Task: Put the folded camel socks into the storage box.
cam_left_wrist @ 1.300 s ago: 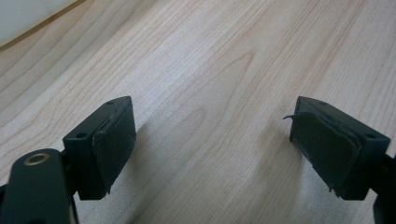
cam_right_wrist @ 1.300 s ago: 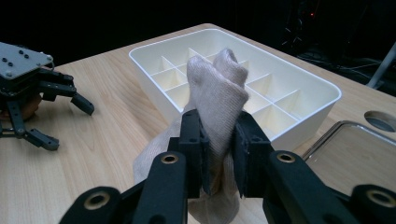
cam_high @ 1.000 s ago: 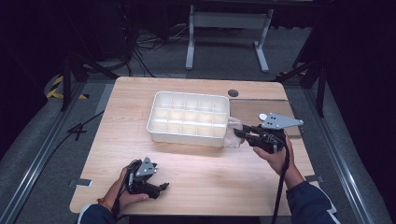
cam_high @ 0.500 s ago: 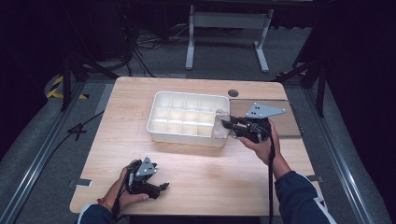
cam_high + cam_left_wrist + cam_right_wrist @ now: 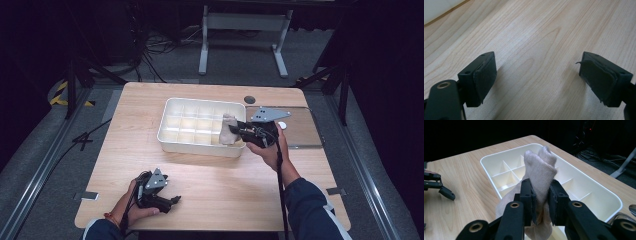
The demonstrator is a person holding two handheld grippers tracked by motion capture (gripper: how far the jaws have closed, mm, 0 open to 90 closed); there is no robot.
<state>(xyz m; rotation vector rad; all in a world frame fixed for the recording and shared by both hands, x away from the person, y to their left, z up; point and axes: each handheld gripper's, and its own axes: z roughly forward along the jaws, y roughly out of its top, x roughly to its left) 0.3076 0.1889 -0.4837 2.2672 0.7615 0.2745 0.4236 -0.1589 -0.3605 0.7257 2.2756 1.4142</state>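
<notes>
The room is dark, with grey floor, cables and a metal stand behind a pale wooden table point(image 5: 210, 190) with rounded corners. On it stands a white plastic tray point(image 5: 172, 132) divided into rows of small square compartments. Just beside the tray's right end lies a flat brown-grey panel point(image 5: 302, 132) carrying a small white round object point(image 5: 282, 125). A small dark disc point(image 5: 249, 99) is set in the tabletop beyond the tray's far right corner.

The right gripper point(image 5: 236, 129), held in the person's right hand point(image 5: 270, 150) with a dark blue sleeve behind it, points toward the tray's right end. Its jaws are clenched on a beige knitted cloth, seemingly a rolled sock point(image 5: 540, 173). In the right gripper view the black fingers point(image 5: 527, 192) press the fabric from both sides: the bunched upper part bulges past the fingertips, and the rest hangs below and behind the pads. Beyond the fingertips lie the tray's compartments; the cloth is above the right-hand ones, near the front wall. Which compartment lies under it cannot be told.

The left gripper point(image 5: 175, 200) lies low at the table's near edge in the person's left hand point(image 5: 127, 212), well apart from tray and cloth. Its jaws are released and stand wide. In the left gripper view bare wood grain shows between its black pads point(image 5: 485, 76), and a corner of the tray sits far beyond the fingertips.
</notes>
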